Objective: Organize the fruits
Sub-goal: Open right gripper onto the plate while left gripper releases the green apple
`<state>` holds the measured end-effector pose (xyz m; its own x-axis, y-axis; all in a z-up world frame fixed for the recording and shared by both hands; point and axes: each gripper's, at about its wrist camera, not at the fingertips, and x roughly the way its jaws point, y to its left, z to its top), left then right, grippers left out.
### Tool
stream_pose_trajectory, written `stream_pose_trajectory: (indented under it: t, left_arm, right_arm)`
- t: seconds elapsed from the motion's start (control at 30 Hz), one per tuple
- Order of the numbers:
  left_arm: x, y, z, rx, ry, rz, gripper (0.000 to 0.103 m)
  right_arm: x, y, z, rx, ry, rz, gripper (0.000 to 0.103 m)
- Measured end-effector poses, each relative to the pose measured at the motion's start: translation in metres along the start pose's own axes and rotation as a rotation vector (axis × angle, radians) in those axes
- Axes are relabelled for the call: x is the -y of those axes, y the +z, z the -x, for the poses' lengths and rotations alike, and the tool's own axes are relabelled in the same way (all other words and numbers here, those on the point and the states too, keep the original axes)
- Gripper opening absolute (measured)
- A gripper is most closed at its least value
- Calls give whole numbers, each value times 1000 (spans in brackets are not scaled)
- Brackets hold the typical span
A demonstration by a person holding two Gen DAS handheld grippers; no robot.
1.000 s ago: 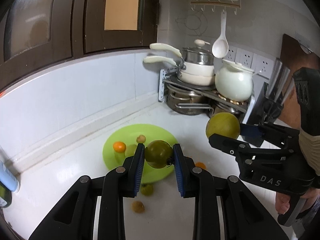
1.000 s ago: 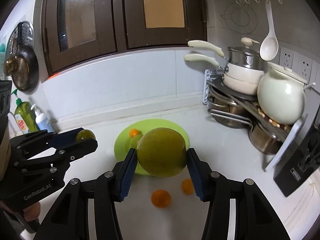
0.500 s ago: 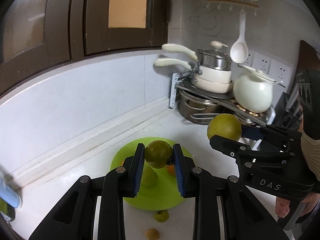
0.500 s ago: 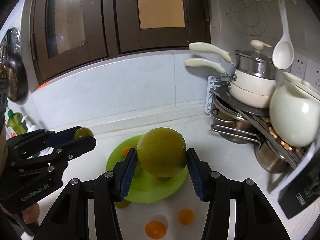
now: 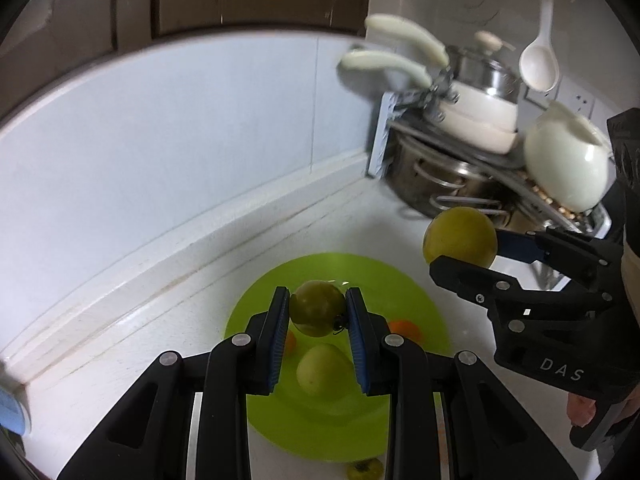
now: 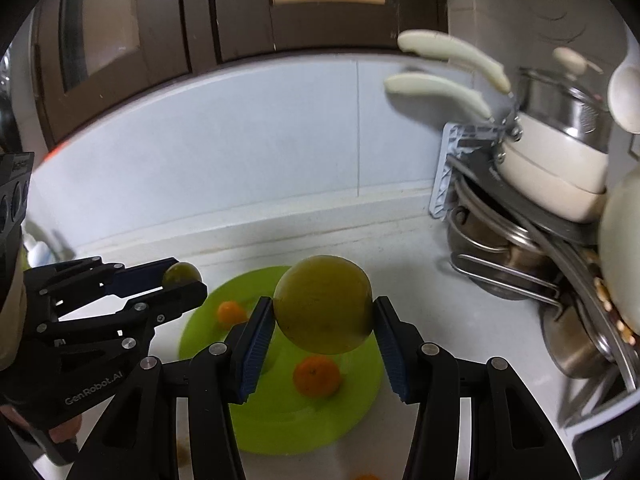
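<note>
My left gripper [image 5: 318, 316] is shut on a small green fruit [image 5: 316, 312] and holds it above the lime-green plate [image 5: 320, 412]. My right gripper [image 6: 324, 320] is shut on a large yellow-green fruit [image 6: 323, 304], also above the plate [image 6: 288, 412]. On the plate lie a pale green fruit [image 5: 320, 368] and two small oranges [image 6: 317, 376] [image 6: 231, 313]. The right gripper with its fruit [image 5: 460, 238] shows at the right of the left wrist view. The left gripper with its fruit [image 6: 182, 274] shows at the left of the right wrist view.
A rack of pots and pans [image 6: 540, 208] and a white jar [image 5: 568, 168] stand at the right against the wall. A small fruit [image 5: 364, 469] lies on the white counter just in front of the plate. Dark cabinets hang above.
Both grippers have moved forward and down with their fruits, closer over the plate. The plate now lies directly under both grippers.
</note>
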<state>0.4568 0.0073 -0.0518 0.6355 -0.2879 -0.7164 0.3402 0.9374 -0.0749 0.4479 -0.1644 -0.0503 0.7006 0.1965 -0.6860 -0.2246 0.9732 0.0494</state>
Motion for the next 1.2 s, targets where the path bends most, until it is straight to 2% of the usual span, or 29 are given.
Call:
stream_pose_trajectory:
  t: [0.3, 0.57, 0.8, 1.07, 1.2]
  left_arm:
    - [-6, -1, -47, -74, 10, -23, 29]
    - [-7, -1, -67, -115, 7, -31, 29]
    - [-11, -2, -66, -113, -4, -29, 29]
    - [-20, -7, -44, -86, 27, 9, 39]
    - [-22, -12, -27, -66, 33, 24, 44]
  right_arm:
    - [7, -4, -42, -89, 1, 0, 51]
    - [7, -9, -61, -136, 5, 5, 51]
    - [4, -9, -63, -147, 13, -1, 51]
    - [1, -12, -66, -173, 29, -6, 52]
    - [-4, -8, -51, -130, 10, 19, 52]
